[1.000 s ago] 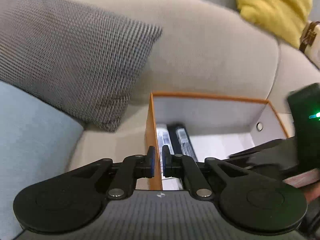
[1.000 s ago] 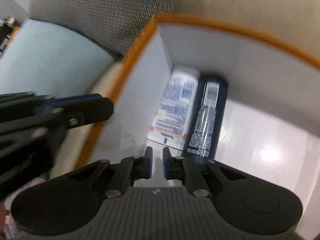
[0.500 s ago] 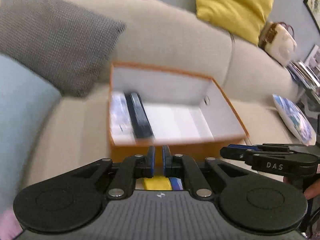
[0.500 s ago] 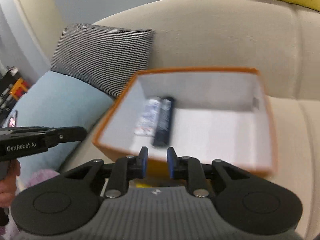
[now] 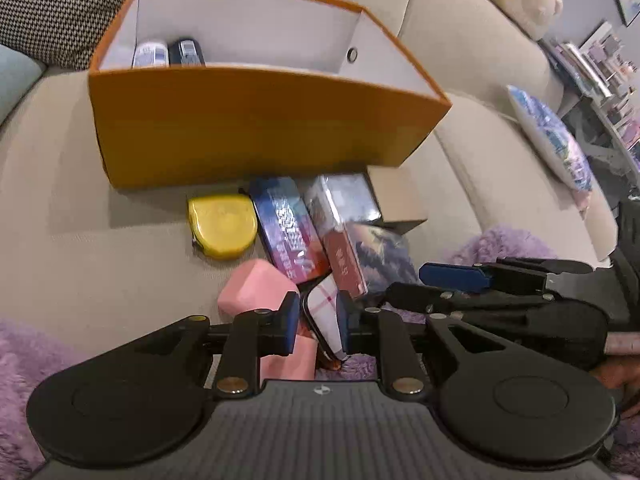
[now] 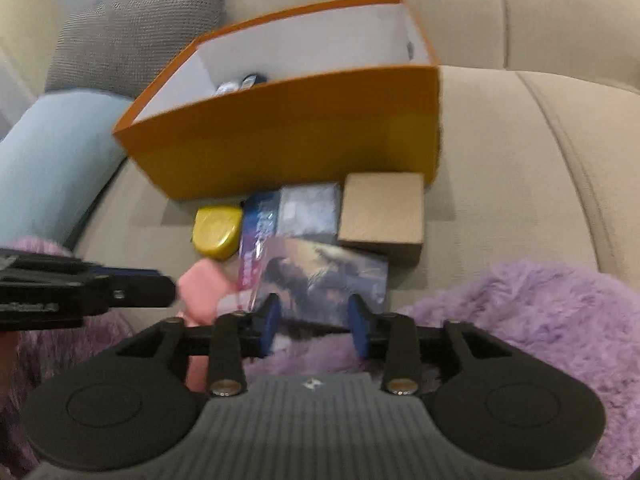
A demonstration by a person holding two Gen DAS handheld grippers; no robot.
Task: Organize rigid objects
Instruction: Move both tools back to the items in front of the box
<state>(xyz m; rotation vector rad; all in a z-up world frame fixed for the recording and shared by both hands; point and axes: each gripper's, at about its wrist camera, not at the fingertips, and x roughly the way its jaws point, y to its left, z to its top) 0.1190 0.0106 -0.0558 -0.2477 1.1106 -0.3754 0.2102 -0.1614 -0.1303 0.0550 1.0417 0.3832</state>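
An orange box [image 5: 248, 128] [image 6: 288, 128] stands on the beige sofa, with a white tube [image 5: 150, 54] and a dark tube [image 5: 186, 52] inside at its left end. In front of it lies a pile: a yellow case [image 5: 223, 226] [image 6: 216, 232], a blue-and-red pack [image 5: 286, 228], a silvery pack [image 5: 344, 198] [image 6: 308, 210], a brown carton [image 6: 382, 212], a picture box [image 6: 324, 276] and a pink block [image 5: 256, 292] [image 6: 202, 292]. My left gripper [image 5: 318, 326] hovers over a white plaid item [image 5: 322, 312], jaws opening. My right gripper [image 6: 314, 322] is opening above the picture box, touching nothing.
A purple fluffy blanket [image 6: 520, 312] [image 5: 24, 360] covers the near seat. A houndstooth cushion [image 6: 132, 36] and a pale blue cushion [image 6: 44, 172] lie left of the box. A printed cushion [image 5: 552, 144] sits at the far right, with shelves beyond.
Both grippers pulled back from over the orange box to the pile in front of it and tipped downward. Both went from shut to partly open.
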